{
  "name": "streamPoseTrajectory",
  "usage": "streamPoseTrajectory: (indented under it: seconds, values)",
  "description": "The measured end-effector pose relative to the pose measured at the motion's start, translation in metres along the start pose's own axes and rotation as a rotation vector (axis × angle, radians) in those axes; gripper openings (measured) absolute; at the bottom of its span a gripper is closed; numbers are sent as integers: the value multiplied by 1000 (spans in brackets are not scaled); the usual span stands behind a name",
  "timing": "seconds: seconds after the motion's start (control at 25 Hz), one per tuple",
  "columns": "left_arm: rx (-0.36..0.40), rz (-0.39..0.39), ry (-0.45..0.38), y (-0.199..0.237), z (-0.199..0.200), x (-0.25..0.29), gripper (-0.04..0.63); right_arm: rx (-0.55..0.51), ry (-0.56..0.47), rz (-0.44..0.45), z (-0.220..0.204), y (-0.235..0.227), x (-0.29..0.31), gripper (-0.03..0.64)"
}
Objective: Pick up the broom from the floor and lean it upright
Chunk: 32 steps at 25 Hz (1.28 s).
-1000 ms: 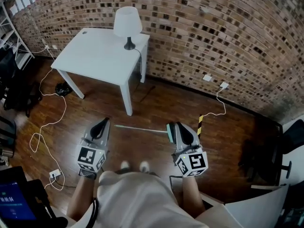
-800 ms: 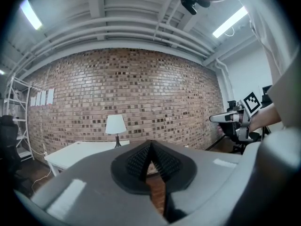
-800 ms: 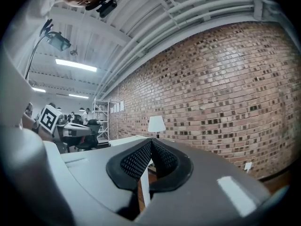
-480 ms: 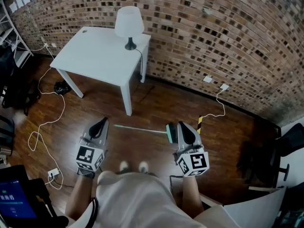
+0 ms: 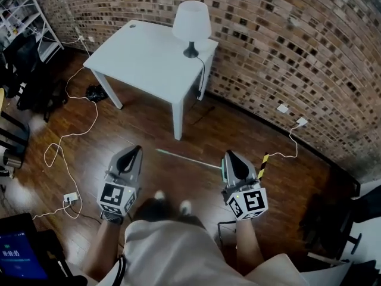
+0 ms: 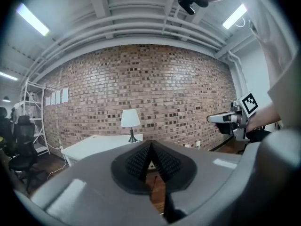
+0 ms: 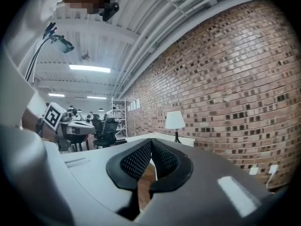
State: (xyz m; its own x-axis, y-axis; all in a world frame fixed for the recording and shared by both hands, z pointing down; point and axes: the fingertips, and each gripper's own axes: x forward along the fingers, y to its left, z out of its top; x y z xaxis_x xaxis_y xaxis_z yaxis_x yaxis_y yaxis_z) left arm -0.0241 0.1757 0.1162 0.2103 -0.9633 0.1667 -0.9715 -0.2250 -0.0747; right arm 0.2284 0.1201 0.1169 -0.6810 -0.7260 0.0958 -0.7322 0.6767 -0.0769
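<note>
The broom lies flat on the dark wooden floor, a little beyond the person's shoes. Its thin pale green handle begins near the front leg of the white table and runs to the right. The head end goes out of sight behind the tip of the right gripper.

Both grippers are held out in front of the person, one at each side of the broom, and both point toward the brick wall. The left gripper is at the left of the handle's near end. In the left gripper view its two ribbed pads meet at the tip and nothing is between them. The right gripper has its jaws pressed together in the same way, and only floor shows through the small gap under the pads. Neither gripper has the broom.

The table stands with its far side close to the wall. A white lamp with a dark foot stands on its far right corner, and a dark cord hangs down from there. To the left of the table white cables curl over the floor and reach a small power strip. On the wall at the right are two sockets, and a white cable hangs from one of them. Just right of the right gripper is a short piece with yellow and black stripes; what it is I cannot tell.
</note>
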Motion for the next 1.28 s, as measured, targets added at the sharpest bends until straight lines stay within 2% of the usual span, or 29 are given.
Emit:
streamPoseTrajectory:
  seconds: [0.24,0.44,0.64,0.88,1.16,1.28]
  values:
    - [-43,33,57,37,-32,7,-2,0,103,111,-38,20,66,40]
    - [-83,38,76,77,-68,39,-2,-5,165,154,-80,26,129,43]
    - [-135,46,113,118,-128,81,-2,57,287,157,-175,16,200,61]
    - [-133,12,188,151,-219,128,-2,40,398,212,-276,8,277,67]
    - [-216,74,287,185,-332,157,-2,16,605,294,-411,9,321,67]
    - [-251,79,344,192,-382,162,-2,-22,663,319,-466,10,339,66]
